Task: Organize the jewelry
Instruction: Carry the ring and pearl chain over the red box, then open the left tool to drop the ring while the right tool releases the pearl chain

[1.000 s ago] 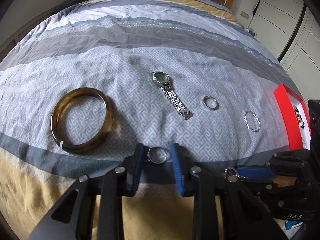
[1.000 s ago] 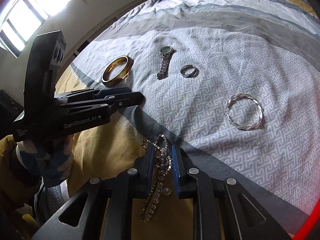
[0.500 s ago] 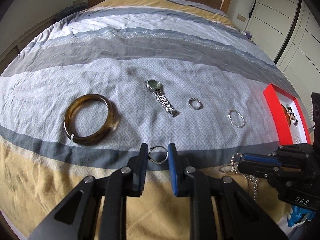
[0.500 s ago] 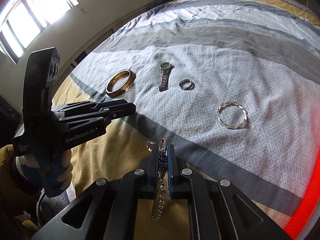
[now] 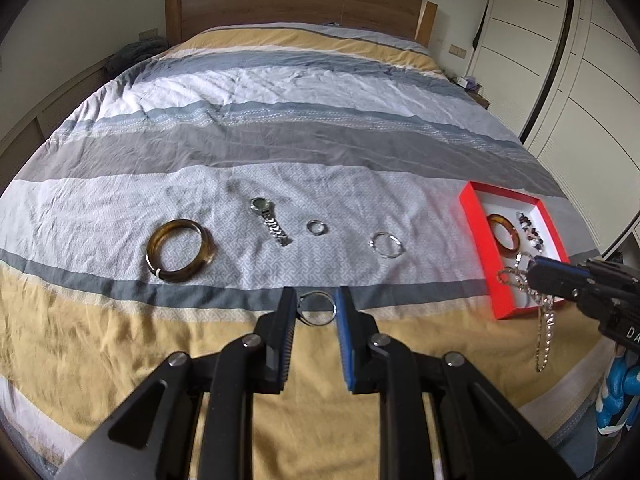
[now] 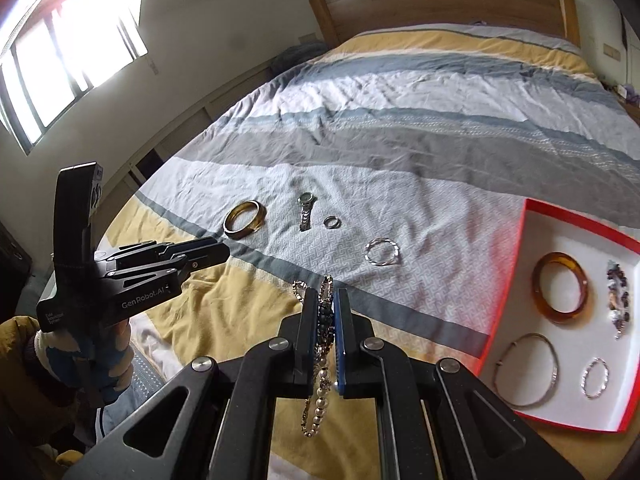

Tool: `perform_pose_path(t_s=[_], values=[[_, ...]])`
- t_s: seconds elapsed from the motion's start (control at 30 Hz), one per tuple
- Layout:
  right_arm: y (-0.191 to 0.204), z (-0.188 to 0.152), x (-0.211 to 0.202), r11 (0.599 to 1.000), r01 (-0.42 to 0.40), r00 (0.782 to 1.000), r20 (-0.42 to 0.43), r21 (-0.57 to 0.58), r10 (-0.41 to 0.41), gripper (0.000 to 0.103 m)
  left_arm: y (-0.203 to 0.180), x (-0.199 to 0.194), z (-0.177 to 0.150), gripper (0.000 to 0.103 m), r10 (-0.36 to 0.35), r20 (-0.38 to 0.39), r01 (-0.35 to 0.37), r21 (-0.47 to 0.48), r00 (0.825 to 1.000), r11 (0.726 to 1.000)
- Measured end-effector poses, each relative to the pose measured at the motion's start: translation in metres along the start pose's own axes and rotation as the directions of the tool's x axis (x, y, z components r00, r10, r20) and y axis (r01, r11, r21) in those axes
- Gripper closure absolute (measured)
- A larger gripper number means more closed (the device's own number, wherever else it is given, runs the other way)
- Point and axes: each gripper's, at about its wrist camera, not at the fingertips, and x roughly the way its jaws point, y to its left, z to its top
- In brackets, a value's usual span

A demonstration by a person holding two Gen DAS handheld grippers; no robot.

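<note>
**Silver ring and beaded chain lifted over the striped bed**

Silver ring (image 5: 317, 309) pinched between the two fingers of the left gripper (image 5: 316, 312), jaws parted only as wide as the ring, held above the yellow band near the bed's foot edge. Beaded chain (image 6: 325, 344) clamped in the right gripper (image 6: 326, 312), jaws nearly together, both ends dangling below the fingers. Red tray (image 6: 516, 272) resting by the right edge of the bed (image 5: 280, 152), holding an amber bangle (image 6: 560, 288), a dark bead bracelet (image 6: 618, 296), a thin silver bangle (image 6: 526, 370) and a small silver hoop (image 6: 595, 377). Lying in a row on the pale patterned band of the cover: brown bangle (image 5: 179, 251), watch (image 5: 269, 220), small ring (image 5: 317, 227), twisted silver hoop (image 5: 385, 245), all apart from one another.
</note>
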Motion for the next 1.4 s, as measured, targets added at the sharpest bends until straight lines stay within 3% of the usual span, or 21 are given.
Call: perform_pose_path(t_s=[0.17,0.4,0.7,1.03,1.4], values=[[-0.024,-0.009,-0.05,0.997,0.068,0.996,0.062,0.031,-0.07,0.095,-0.048,-0.005,0.004,0.085,-0.055,0.001,0.055,0.051,0.999,0.997],[-0.094,-0.025,-0.098,0.975,0.178,0.977,0.098,0.133,-0.191,0.095,-0.138,0.022,0.016,0.085,-0.16,-0.032,0.163,0.163,0.987,0.973],[-0.188,-0.043,-0.098,0.927,0.286,0.949,0.065,0.244,-0.31,0.095,-0.234,0.089,0.02,0.085,-0.249,-0.125,0.273,0.247,0.96,0.93],[-0.233,-0.06,-0.053,0.914,0.299,0.95,0.0,0.275,-0.311,0.095,-0.253,0.142,0.009,0.085,-0.207,-0.177,0.247,0.25,0.962,0.936],[-0.236,-0.074,-0.031,0.907,0.356,0.934,-0.047,0.223,-0.355,0.095,-0.259,0.156,-0.006,0.084,-0.18,-0.175,0.225,0.285,0.968,0.932]])
